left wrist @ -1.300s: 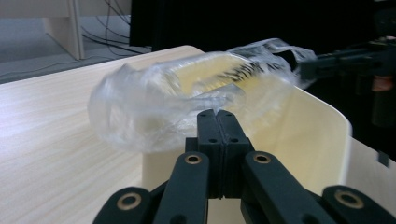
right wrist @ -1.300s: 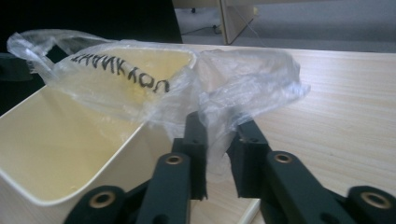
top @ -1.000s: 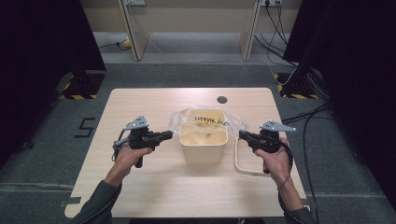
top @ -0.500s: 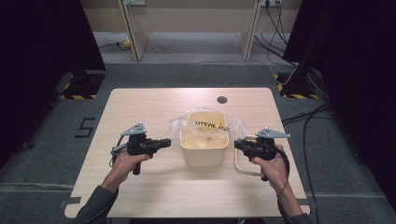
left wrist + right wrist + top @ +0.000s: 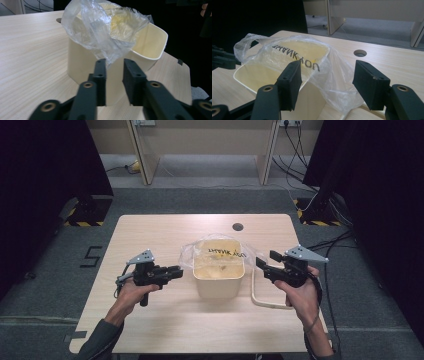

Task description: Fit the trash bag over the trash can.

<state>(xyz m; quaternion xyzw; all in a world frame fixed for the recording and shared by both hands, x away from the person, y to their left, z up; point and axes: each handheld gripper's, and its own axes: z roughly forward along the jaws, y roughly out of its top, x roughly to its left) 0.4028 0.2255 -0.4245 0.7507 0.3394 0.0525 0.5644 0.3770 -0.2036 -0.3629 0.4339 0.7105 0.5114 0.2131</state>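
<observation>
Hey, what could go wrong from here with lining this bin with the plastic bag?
The clear plastic bag sits bunched and loose over the cream bin's rim, so it may slip inside. Both the left gripper and right gripper have just been opening, pads off the film, so nothing holds it. The light-looking bin might also slide or tip if the bag is tugged.
</observation>
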